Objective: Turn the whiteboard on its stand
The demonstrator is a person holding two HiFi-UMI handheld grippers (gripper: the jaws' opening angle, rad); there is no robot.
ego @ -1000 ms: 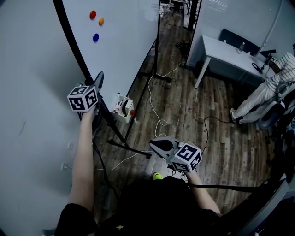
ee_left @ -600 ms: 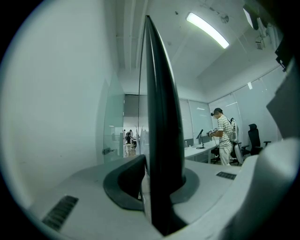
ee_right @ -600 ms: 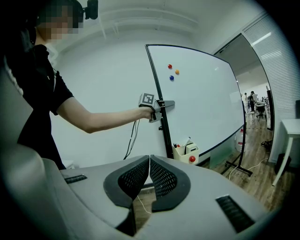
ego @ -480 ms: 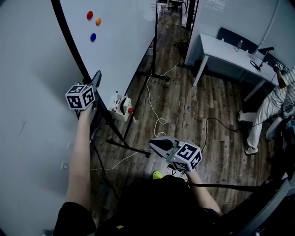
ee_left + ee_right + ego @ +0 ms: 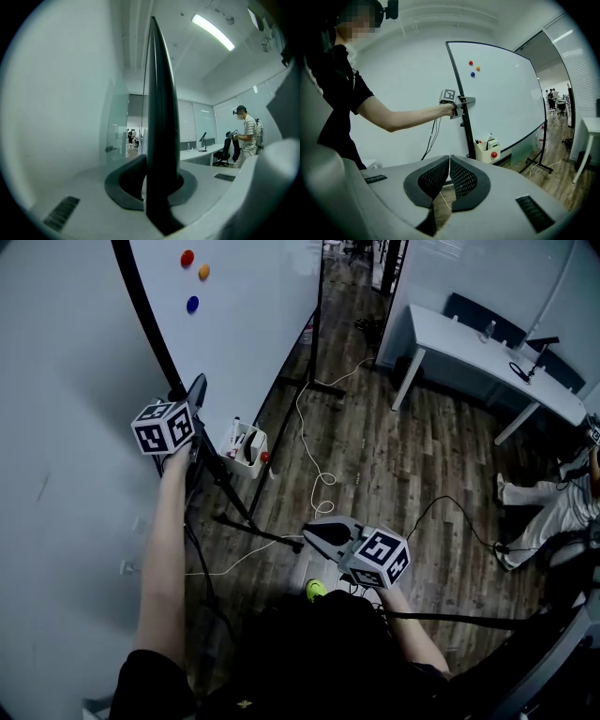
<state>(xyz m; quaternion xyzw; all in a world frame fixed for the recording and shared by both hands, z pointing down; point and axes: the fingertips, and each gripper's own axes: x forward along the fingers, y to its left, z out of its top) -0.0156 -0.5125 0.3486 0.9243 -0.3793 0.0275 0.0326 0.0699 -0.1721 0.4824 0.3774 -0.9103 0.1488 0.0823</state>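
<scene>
The whiteboard [image 5: 248,315] stands upright on its black stand, with three coloured magnets [image 5: 192,304] near its top. My left gripper [image 5: 196,396] is raised to the board's black side frame [image 5: 143,315]. In the left gripper view that frame edge [image 5: 161,117] runs up between the pads [image 5: 125,180], and the jaws are closing on it. The right gripper view shows the left gripper [image 5: 466,100] clamped on the board's edge [image 5: 459,75]. My right gripper [image 5: 319,533] hangs low over the floor, shut with nothing between its pads [image 5: 433,177].
A small white caddy [image 5: 246,444] with markers and a red ball hangs at the board's lower edge. The stand's legs [image 5: 258,532] and loose cables [image 5: 319,486] lie on the wood floor. A white desk [image 5: 478,352] stands at the back right, and a person [image 5: 553,507] is at the far right.
My left gripper sits slightly higher on the frame. The person at the far right has moved lower and toward the picture's edge. My right gripper has hardly moved.
</scene>
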